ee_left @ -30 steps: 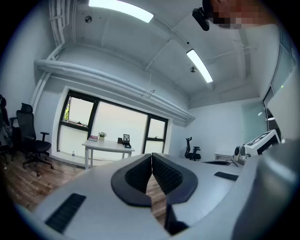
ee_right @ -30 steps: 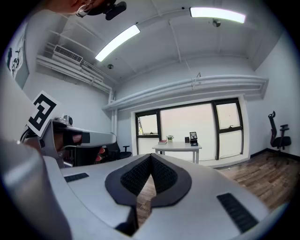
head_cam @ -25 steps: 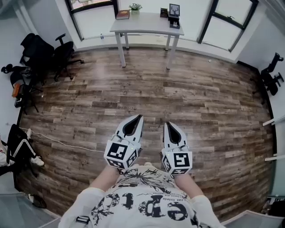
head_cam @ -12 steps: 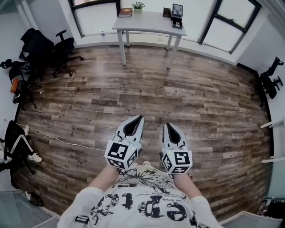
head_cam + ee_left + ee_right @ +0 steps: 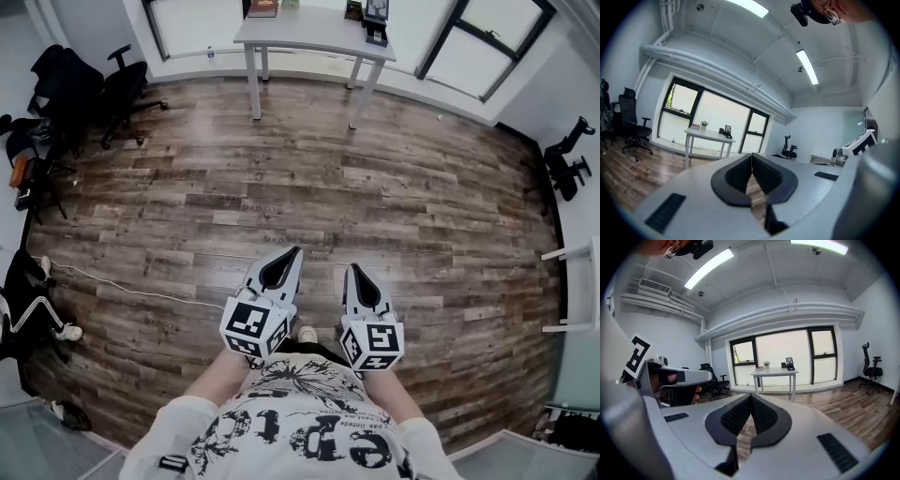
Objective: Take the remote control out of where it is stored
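No remote control shows in any view. In the head view my left gripper (image 5: 292,251) and right gripper (image 5: 352,268) are held side by side in front of the person's chest, above the wooden floor. Both are shut with nothing between the pads. The left gripper view shows its jaws (image 5: 751,157) closed tip to tip, pointing toward a white table (image 5: 708,136) by the windows. In the right gripper view the right gripper (image 5: 750,397) is likewise closed and aimed at the same table (image 5: 775,373).
The white table (image 5: 309,33) stands at the far wall under the windows, carrying a book, a small plant and a dark framed item. Black office chairs (image 5: 112,89) cluster at the far left. Another chair (image 5: 565,161) is at the right wall. A white cable (image 5: 122,289) lies on the floor.
The table and windows have slid up toward the top of the head view. Both grippers stay shut in the same place before the chest.
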Demonstrator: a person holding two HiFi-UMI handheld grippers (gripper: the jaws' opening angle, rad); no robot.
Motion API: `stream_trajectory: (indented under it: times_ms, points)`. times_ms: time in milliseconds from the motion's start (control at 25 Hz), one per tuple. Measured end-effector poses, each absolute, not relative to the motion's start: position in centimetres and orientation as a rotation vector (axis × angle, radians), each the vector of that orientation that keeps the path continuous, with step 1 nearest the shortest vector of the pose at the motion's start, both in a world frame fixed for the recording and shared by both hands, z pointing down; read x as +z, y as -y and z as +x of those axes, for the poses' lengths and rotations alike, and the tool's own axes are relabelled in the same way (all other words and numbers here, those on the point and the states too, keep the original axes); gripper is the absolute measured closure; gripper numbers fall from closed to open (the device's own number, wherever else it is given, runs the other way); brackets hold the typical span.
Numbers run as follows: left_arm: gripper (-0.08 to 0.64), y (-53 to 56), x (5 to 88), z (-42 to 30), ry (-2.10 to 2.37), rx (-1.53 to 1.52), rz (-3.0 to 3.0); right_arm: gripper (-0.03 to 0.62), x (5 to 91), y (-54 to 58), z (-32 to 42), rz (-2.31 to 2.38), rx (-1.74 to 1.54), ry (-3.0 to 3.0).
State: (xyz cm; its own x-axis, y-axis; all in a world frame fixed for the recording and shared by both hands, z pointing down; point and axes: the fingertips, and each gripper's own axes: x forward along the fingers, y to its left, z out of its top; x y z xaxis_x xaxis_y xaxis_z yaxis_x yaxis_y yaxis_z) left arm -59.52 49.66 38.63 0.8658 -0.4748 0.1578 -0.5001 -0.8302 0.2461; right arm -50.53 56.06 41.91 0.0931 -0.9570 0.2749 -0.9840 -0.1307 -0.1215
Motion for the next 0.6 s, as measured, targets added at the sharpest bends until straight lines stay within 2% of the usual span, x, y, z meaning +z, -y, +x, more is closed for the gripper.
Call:
stream_trajectory:
  times_ms: [320,600]
  points:
    - [0.549,-48.5,40.5,-59.7,0.748,0.177,2.72,0.591,43.4,-55.5,-50.9,2.199,0.473,1.995]
    - [0.549,-47.2,41.2,-54.8,0.777,0.204,2.717,0.591,43.2,-52.9,-45.7,2.202,0.447,2.074]
